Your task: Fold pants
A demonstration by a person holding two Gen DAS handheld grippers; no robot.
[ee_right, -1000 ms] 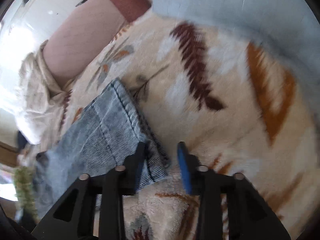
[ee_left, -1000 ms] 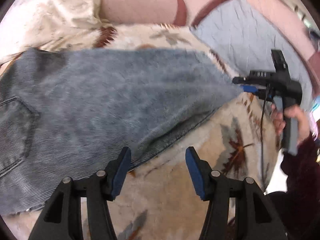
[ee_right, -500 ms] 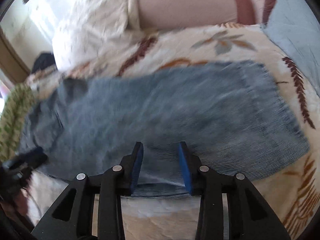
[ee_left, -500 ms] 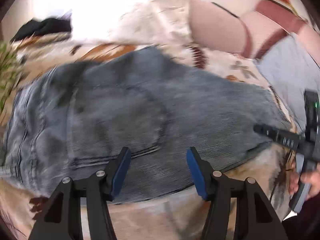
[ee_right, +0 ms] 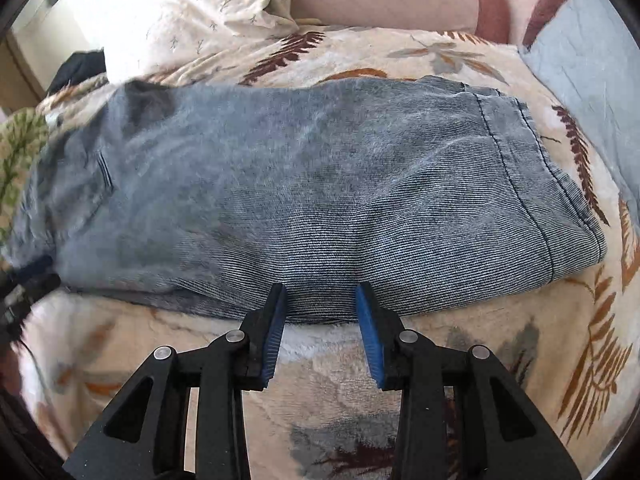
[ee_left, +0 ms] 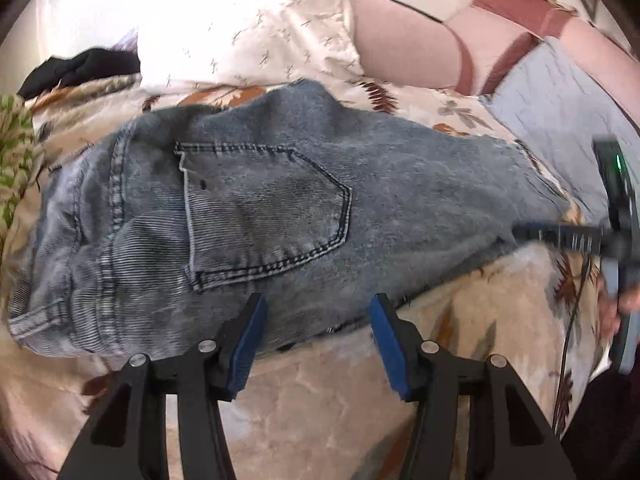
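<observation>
Denim pants — pocket left-view only

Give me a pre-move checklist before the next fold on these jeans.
1. Left gripper open, holding nothing: ok.
2. Right gripper open, holding nothing: ok.
3. Jeans lie flat on the blanket, legs stacked: ok.
4. Leg hems lined up: ok, roughly.
5. Waistband smooth: not ok, it bunches.
6. Fingers touching the near denim edge: cannot tell.
</observation>
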